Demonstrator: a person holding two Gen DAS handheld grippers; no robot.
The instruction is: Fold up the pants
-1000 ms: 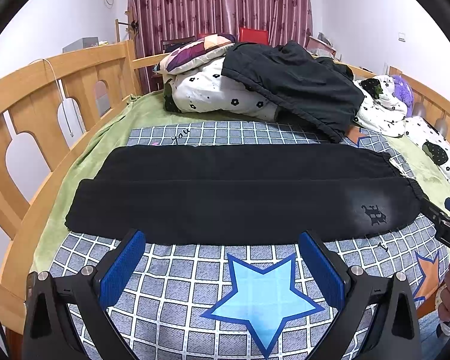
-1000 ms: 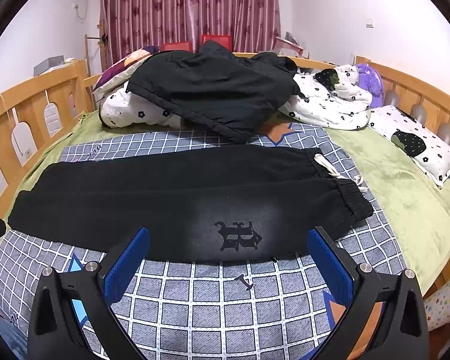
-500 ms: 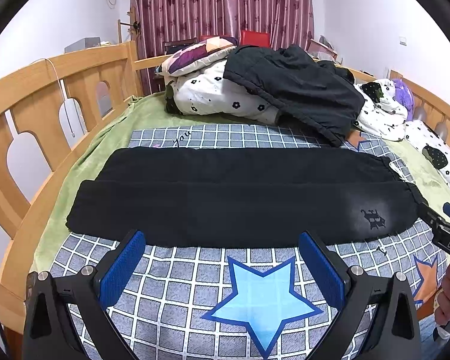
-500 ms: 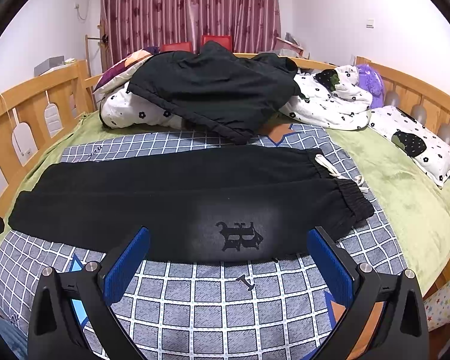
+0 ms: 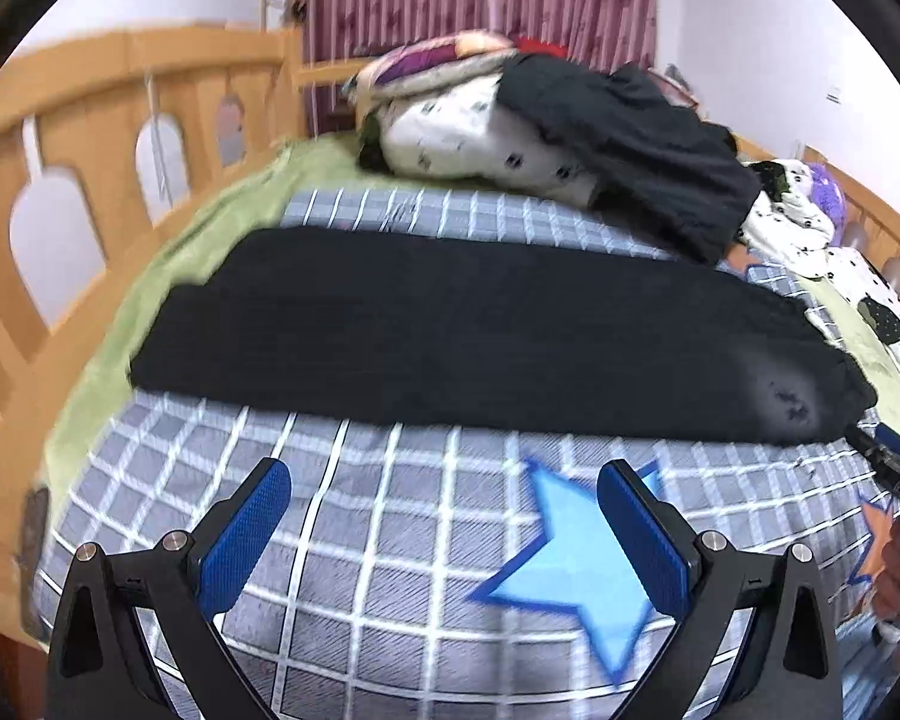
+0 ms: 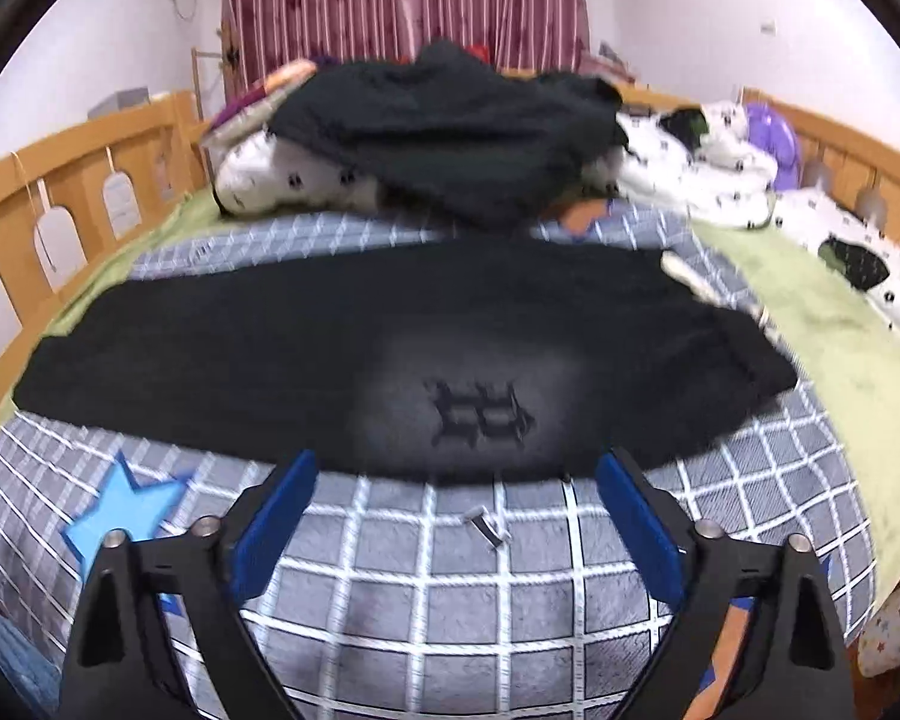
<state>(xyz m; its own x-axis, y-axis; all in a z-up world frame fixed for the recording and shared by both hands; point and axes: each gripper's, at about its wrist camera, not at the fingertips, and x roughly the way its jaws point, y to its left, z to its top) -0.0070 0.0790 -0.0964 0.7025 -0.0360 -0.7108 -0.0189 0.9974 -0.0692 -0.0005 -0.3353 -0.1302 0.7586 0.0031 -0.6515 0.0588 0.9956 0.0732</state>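
Pants flat on bed, both grippers short of the cloth.

Black pants (image 5: 480, 348) lie lengthwise across the checked blanket (image 5: 390, 540), logo end toward the bed's right edge. Left gripper (image 5: 444, 510) is spread wide over bare blanket, nothing between its pads. Right gripper (image 6: 456, 498), its jaws just narrowing yet still released, sits at the pants' (image 6: 330, 348) near hem below the logo (image 6: 480, 417).
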